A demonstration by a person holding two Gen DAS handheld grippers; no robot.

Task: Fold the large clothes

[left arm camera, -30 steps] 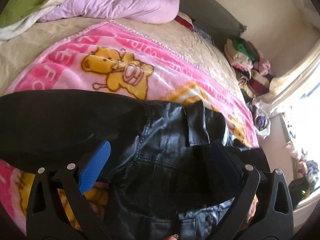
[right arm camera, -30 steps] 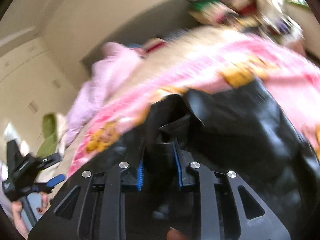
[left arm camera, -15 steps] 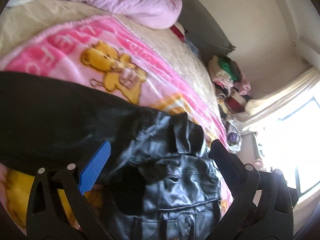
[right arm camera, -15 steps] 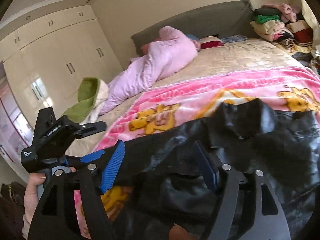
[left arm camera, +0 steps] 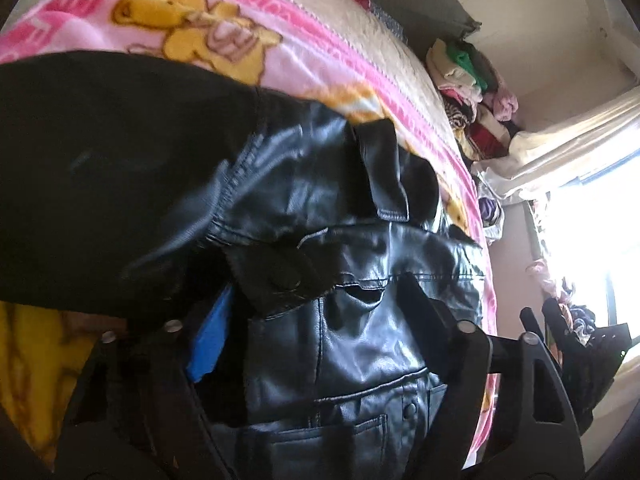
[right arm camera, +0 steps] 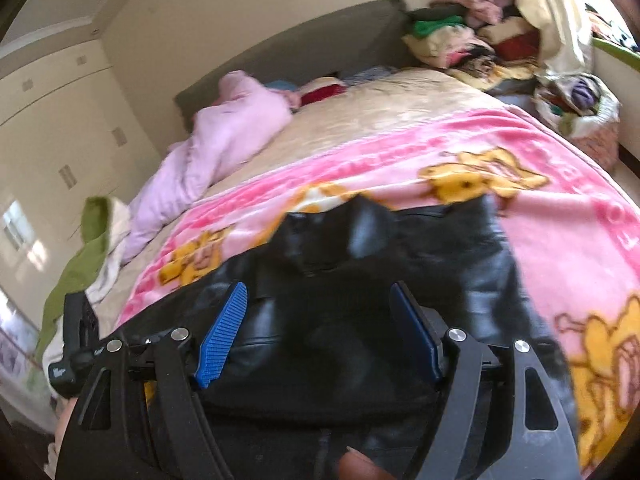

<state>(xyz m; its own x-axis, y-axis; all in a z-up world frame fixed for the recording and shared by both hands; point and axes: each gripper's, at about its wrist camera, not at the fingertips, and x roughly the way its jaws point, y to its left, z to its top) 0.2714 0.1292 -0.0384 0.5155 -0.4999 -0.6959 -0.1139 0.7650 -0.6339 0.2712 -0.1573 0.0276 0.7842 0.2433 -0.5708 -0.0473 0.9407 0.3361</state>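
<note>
Jacket spread on the bed, both grippers low over it

Left wrist view first. I see the black leather jacket [left arm camera: 360, 320] lying across the pink cartoon blanket [left arm camera: 248, 28] on the bed, its collar, snap tab and chest pocket filling the middle of the picture. A plain black sleeve or panel of it runs off to the left. My left gripper [left arm camera: 316, 320] is right down on the garment: its jaws are closing, and jacket material sits between them, with a fold draped over the blue pad [left arm camera: 210, 340] on the left finger. I cannot tell whether the pads are pressing on the leather. Beyond the bed's far corner is a stack of folded clothes [left arm camera: 472, 80], and a bright window [left arm camera: 592, 248] glares at the right.

Right wrist view next. My right gripper [right arm camera: 320, 320] hangs above the jacket [right arm camera: 400, 248] with its jaws standing wide apart; the two blue pads [right arm camera: 224, 332] are clear of the leather and grasp nothing. The jacket lies flat on the blanket [right arm camera: 560, 184] below. Farther up the bed is a pale pink quilt [right arm camera: 224, 136] bunched near the grey headboard [right arm camera: 320, 36], with a green cloth [right arm camera: 84, 248] at the left edge. White wardrobe doors [right arm camera: 52, 120] line the left wall.
</note>
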